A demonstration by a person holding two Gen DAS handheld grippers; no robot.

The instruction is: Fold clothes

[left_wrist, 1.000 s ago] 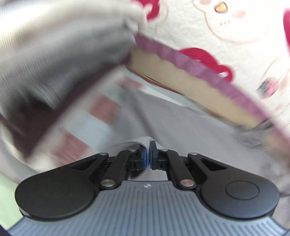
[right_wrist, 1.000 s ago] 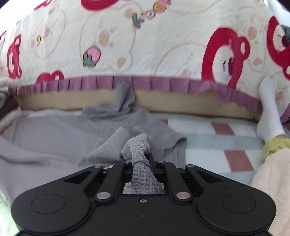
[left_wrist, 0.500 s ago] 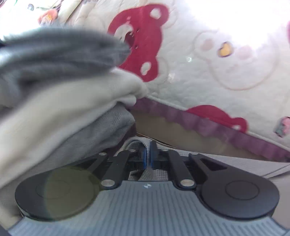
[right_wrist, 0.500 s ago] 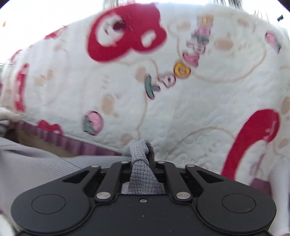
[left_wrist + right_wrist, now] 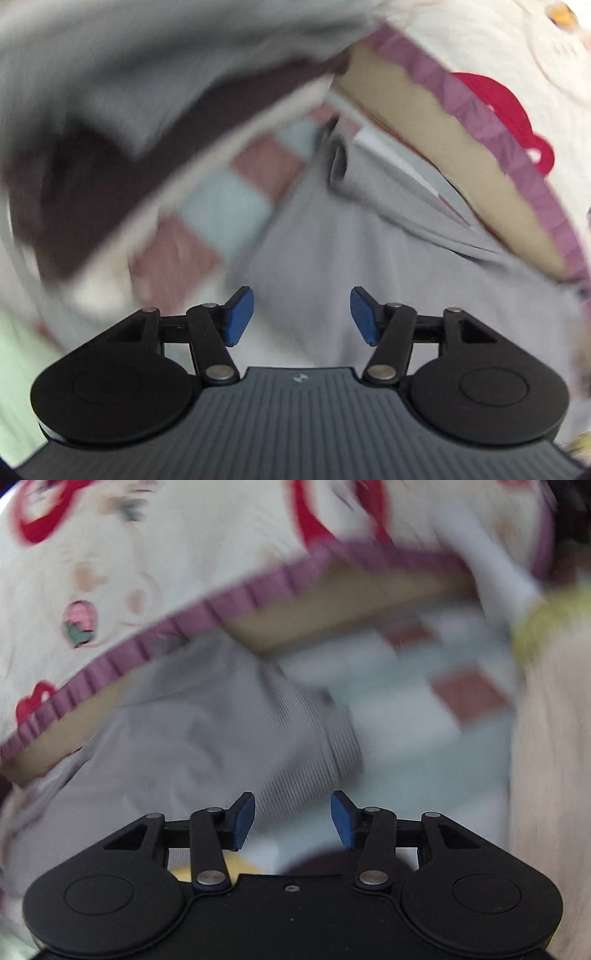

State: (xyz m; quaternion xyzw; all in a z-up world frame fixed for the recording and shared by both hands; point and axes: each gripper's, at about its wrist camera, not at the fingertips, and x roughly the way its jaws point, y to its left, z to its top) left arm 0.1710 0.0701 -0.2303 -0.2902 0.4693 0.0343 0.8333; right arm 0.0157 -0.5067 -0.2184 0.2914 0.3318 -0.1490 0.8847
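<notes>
My left gripper [image 5: 302,314] is opening, nothing between its pads, above the grey garment [image 5: 332,258] spread on the checked bed sheet [image 5: 221,206]; my right gripper [image 5: 292,819] is opening too, empty, over the garment's ribbed edge near the quilt [image 5: 147,554]

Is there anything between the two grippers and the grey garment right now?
Nothing visible. The grey garment lies just ahead of the left gripper and the right gripper. Both sets of jaws are opening with nothing between the pads. The pile of folded clothes sits off to the left gripper's side.
</notes>
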